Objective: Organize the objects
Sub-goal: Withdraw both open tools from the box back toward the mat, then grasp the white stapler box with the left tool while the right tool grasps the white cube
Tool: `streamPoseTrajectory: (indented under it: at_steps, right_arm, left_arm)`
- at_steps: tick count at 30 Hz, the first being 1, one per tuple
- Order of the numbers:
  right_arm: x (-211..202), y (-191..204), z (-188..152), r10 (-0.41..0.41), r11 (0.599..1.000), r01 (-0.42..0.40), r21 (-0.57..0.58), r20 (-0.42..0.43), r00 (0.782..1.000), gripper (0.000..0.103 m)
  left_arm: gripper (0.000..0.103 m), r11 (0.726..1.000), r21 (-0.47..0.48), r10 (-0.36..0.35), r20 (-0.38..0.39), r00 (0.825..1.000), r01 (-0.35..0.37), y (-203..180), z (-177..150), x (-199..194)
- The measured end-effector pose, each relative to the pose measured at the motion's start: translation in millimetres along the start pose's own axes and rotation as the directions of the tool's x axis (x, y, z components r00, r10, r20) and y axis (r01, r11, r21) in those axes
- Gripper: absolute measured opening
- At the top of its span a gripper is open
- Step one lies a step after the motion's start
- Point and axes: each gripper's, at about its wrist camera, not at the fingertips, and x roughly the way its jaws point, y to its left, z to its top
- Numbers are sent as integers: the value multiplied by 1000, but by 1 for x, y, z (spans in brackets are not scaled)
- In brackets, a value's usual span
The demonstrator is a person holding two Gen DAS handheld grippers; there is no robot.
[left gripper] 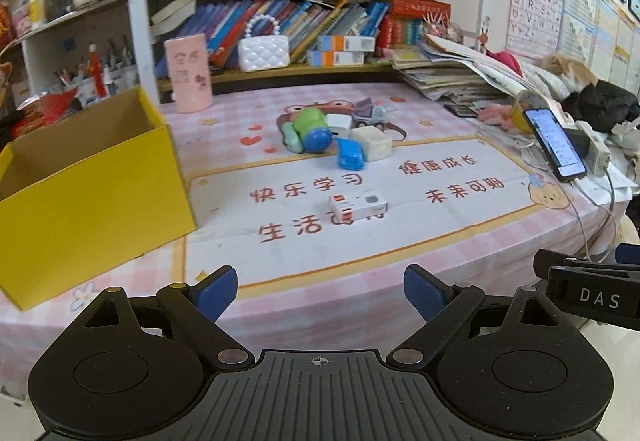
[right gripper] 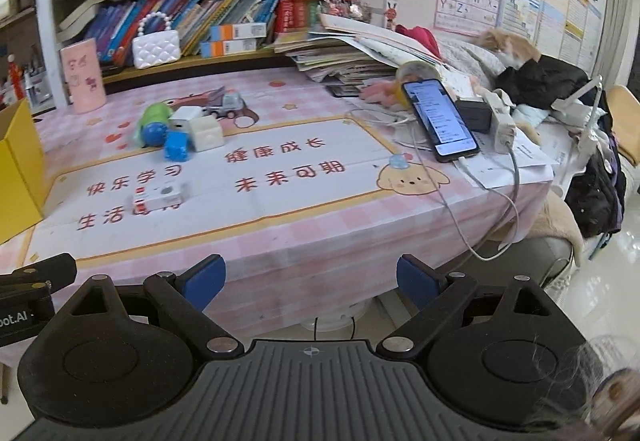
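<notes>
A yellow cardboard box stands open at the table's left; its corner shows in the right wrist view. A cluster of small toys lies mid-table: a green and blue toy, a blue car, a white cube, a grey toy truck. A small white and red box lies alone nearer the front, also in the right wrist view. My left gripper is open and empty over the front edge. My right gripper is open and empty, right of the left one.
A phone on a charging cable leans at the right, beside a power strip and paper stacks. A pink cylinder and white purse stand by the bookshelf behind. A cat lies at far right.
</notes>
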Motion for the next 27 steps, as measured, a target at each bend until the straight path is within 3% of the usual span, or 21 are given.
streamPoseTrajectory:
  at_steps: [8,19,27]
  right_arm:
    - [25,-10,17,14,1000,-14,24,-22,1000,92]
    - [73,-10,56,121,991,-119,59,-32,992,92]
    - [99,-10,77,171,985,-171,18,-31,985,88]
  left_arm:
    - [93,1000,4,6,-25,1000,-6,-11,14,26]
    - [93,998,-14,60,-108,992,-62,-20,40,75]
    - [93,993,-71,84,-145,986,-95,-21,51,99]
